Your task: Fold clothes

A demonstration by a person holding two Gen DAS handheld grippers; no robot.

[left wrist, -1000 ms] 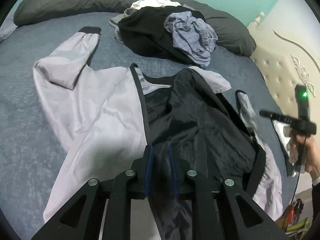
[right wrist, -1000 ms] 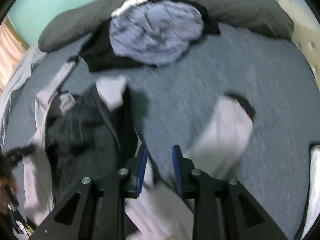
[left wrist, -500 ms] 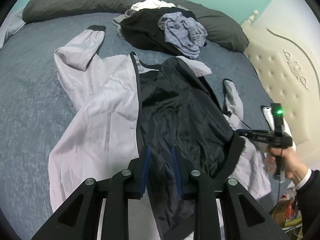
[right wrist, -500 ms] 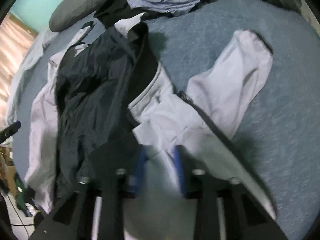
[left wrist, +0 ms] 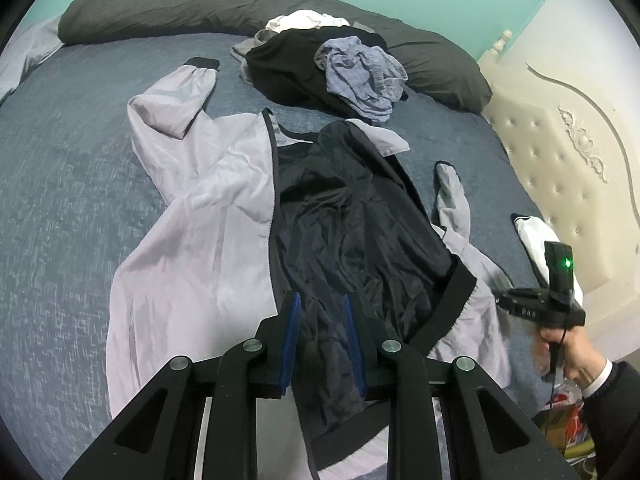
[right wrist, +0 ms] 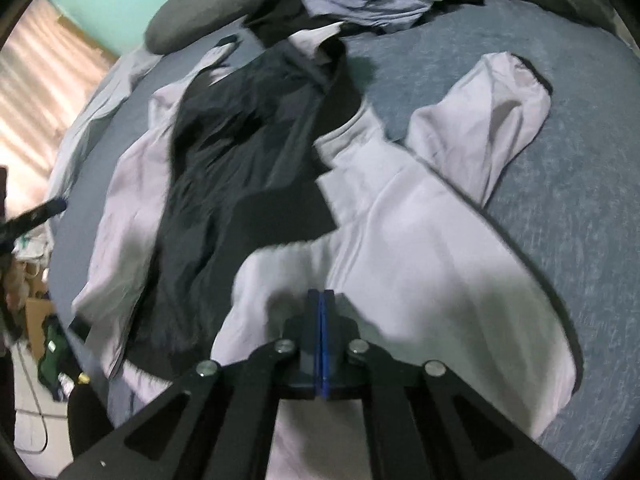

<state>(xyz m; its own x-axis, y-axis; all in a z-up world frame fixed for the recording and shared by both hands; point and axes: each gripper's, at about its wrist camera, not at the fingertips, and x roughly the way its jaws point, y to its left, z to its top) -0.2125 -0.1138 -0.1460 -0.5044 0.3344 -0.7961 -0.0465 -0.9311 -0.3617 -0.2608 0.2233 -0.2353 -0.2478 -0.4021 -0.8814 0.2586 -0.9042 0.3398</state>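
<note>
You stood at the foot of a bed covered in a blue-grey textured bedspread, with a pale grey jacket with dark lining and black ribbed trim spread open across the middle of it. Your left gripper hung over the jacket's lower hem with its blue-padded fingers spread apart, a fold of the dark lining lying between them; whether it touched either pad could not be told. Your right gripper had its pads pressed together over the pale grey front panel near the hem, and it was not clear whether any cloth was caught between them (the view there was blurred). In the left wrist view your right hand held that tool at the jacket's right edge, close to a cream tufted headboard.

One sleeve lay bent on the far left, its black cuff pointing toward a long dark grey pillow. The other sleeve stretched out to the right. Beyond the collar sat a heap of black, white and blue checked clothes, near the jacket but apart from it. Bare bedspread lay open to the left of the jacket and past the right sleeve.
</note>
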